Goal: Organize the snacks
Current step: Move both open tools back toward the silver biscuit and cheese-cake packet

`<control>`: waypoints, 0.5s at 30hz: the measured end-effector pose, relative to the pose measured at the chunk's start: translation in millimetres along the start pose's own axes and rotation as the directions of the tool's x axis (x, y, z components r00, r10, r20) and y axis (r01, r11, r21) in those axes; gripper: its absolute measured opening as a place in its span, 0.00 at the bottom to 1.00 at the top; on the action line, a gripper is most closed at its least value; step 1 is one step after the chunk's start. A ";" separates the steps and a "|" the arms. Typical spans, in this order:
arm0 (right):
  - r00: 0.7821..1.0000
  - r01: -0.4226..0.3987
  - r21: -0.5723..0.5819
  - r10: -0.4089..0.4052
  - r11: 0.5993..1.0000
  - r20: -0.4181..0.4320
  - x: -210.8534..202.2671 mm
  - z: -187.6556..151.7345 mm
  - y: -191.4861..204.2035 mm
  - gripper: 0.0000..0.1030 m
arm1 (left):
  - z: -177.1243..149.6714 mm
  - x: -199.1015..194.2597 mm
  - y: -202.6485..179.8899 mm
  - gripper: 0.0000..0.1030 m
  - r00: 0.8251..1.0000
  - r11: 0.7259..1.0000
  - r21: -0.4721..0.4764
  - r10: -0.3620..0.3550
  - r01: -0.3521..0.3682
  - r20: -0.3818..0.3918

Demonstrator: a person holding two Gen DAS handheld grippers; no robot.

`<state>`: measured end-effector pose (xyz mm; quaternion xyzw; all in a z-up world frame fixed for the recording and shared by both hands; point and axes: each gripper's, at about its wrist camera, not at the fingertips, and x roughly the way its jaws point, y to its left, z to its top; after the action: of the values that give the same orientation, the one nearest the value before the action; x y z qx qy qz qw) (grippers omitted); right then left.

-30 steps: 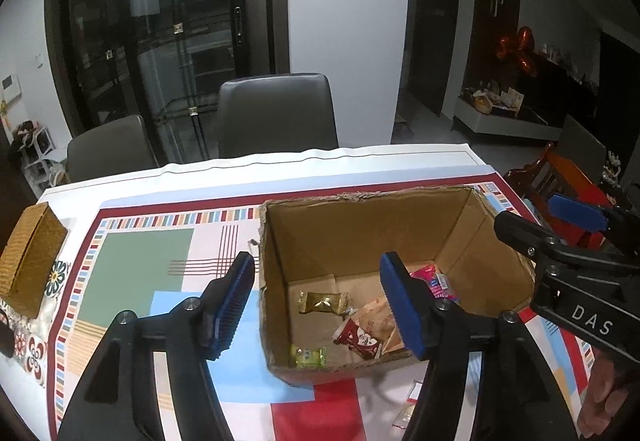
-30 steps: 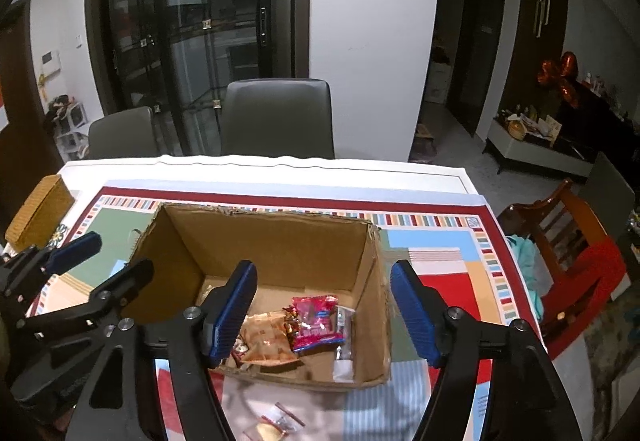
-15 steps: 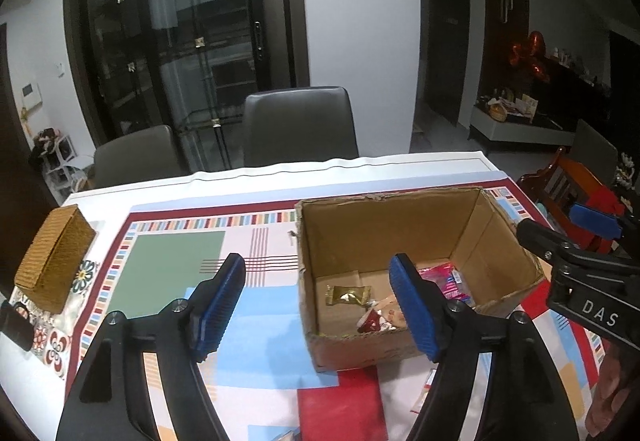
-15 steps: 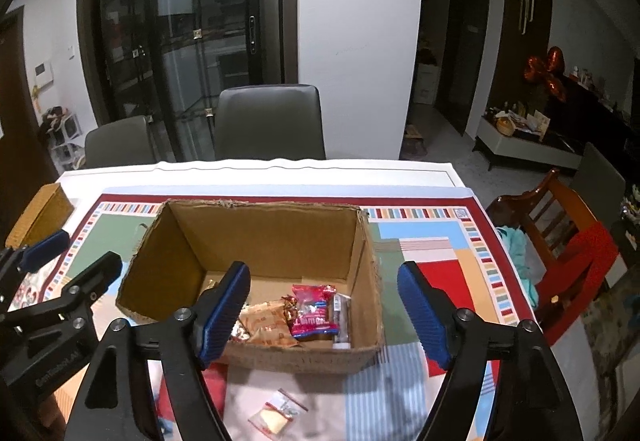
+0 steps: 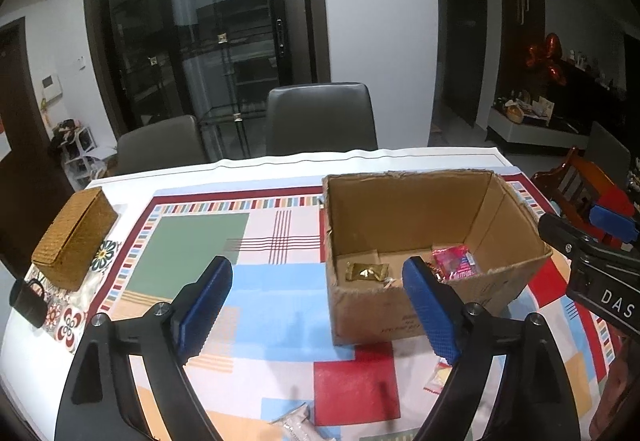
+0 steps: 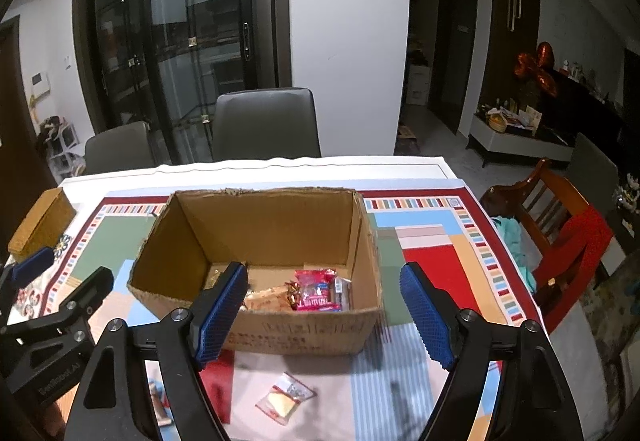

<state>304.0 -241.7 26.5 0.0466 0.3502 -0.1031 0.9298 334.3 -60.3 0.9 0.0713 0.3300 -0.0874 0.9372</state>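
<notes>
Both grippers pulled back from the open brown cardboard box (image 6: pixel 256 261) since 1 second ago; jaws have just been opening, nothing between them. Left gripper (image 5: pixel 320 305) and right gripper (image 6: pixel 324 315) both spread wide, empty. Small clear yellow snack packet (image 6: pixel 285 397) lies on the patterned tablecloth (image 6: pixel 432 253) just before the box. Inside the box: red-pink wrapper (image 6: pixel 316 291), gold wrapper (image 5: pixel 367 271). Woven tan lidded basket (image 5: pixel 74 237) sits far left.
</notes>
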 end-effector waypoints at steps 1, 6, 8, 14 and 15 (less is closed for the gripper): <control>1.000 -0.001 0.000 0.001 1.000 -0.001 -1.2 -2.0 0.4 0.77 | -1.2 -1.3 0.6 0.85 1.000 1.000 -0.002 0.004 -0.004 0.000; 1.000 -0.006 0.000 0.006 1.000 -0.004 -4.6 -11.1 1.3 0.77 | -9.1 -9.2 2.5 0.86 1.000 0.999 -0.014 0.031 -0.031 0.002; 1.000 -0.008 0.000 0.008 1.000 -0.001 -7.0 -16.2 1.6 0.77 | -12.4 -10.5 3.7 0.86 1.000 0.999 -0.020 0.030 -0.030 0.002; 1.000 -0.011 -0.007 0.011 1.000 0.002 -11.2 -28.6 4.9 0.77 | -27.3 -10.9 4.9 0.86 0.999 0.999 -0.025 0.042 -0.042 -0.012; 1.000 -0.012 -0.008 0.012 1.000 0.002 -11.5 -31.0 5.1 0.77 | -30.4 -11.0 5.4 0.86 0.999 0.999 -0.027 0.044 -0.044 -0.015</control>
<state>276.8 -230.0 10.9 0.0451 0.3493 -0.0962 0.9310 308.6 -48.0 -15.2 0.0665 0.3361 -0.0618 0.9375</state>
